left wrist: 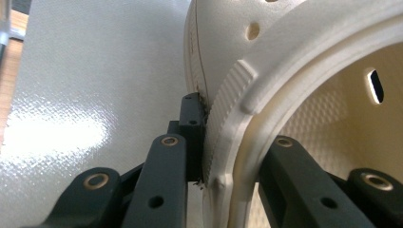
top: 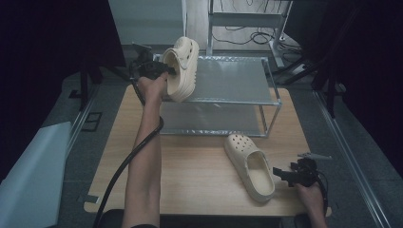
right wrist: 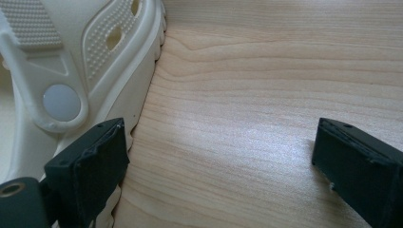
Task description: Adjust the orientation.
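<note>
A cream clog (top: pixel 183 66) is held tilted over the left end of the rack's top shelf (top: pixel 233 78). My left gripper (top: pixel 159 69) is shut on the side wall of its opening. In the left gripper view, one black jaw presses the outside of the clog's rim (left wrist: pixel 228 95) and the other sits inside the shoe, with the left gripper (left wrist: pixel 235 128) clamped across the wall. A second cream clog (top: pixel 249 166) lies on the wooden table (top: pixel 190 161) at the front right. My right gripper (top: pixel 280 175) stands open beside its heel. In the right gripper view, the right gripper (right wrist: pixel 223 156) spans bare wood, its left pad (right wrist: pixel 95 161) next to the clog's sole (right wrist: pixel 119 76).
The metal two-tier rack stands at the table's far edge, with a lower shelf (top: pixel 209 121) beneath the top one. A pale panel (top: pixel 33 171) leans off the table's left side. Cables (top: pixel 256 35) lie on the floor behind the rack.
</note>
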